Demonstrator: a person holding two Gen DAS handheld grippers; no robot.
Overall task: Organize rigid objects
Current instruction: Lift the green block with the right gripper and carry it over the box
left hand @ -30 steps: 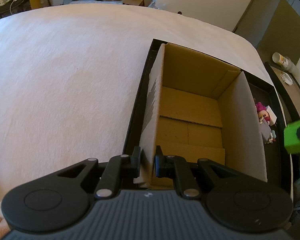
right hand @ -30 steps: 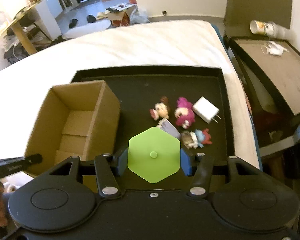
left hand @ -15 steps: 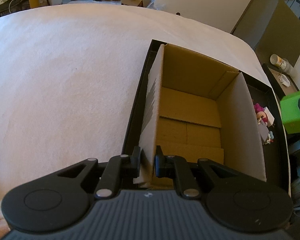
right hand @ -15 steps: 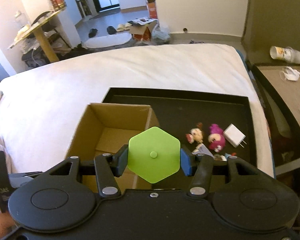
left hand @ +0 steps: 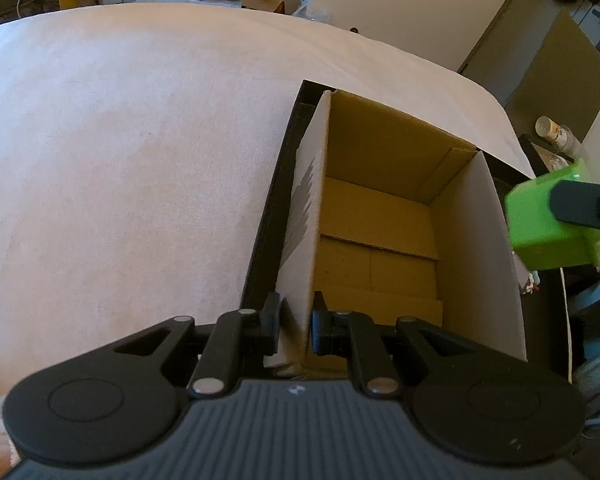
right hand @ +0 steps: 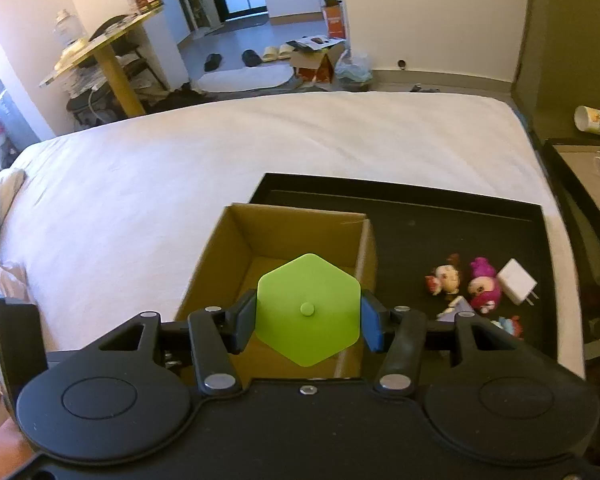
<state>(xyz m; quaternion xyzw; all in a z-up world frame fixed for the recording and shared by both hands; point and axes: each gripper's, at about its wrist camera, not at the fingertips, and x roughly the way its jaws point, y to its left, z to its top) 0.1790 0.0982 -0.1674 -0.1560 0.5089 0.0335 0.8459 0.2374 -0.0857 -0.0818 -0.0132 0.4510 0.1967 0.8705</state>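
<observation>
Left tongs (left hand: 294, 328) pinch the brown cardboard box's (left hand: 380, 216) wall; right tongs (right hand: 308, 320) clamp a green hexagonal block (right hand: 308, 308), figurines at three o'clock.

Left gripper (left hand: 293, 330): pointing steeply down, jaws nearly closed, pinching the box (left hand: 380, 240) wall between them. Right gripper (right hand: 308, 320): angled down, jaws part-way apart and clamped on opposite flats of the green block (right hand: 308, 312), held clear above the box's near right side.
</observation>
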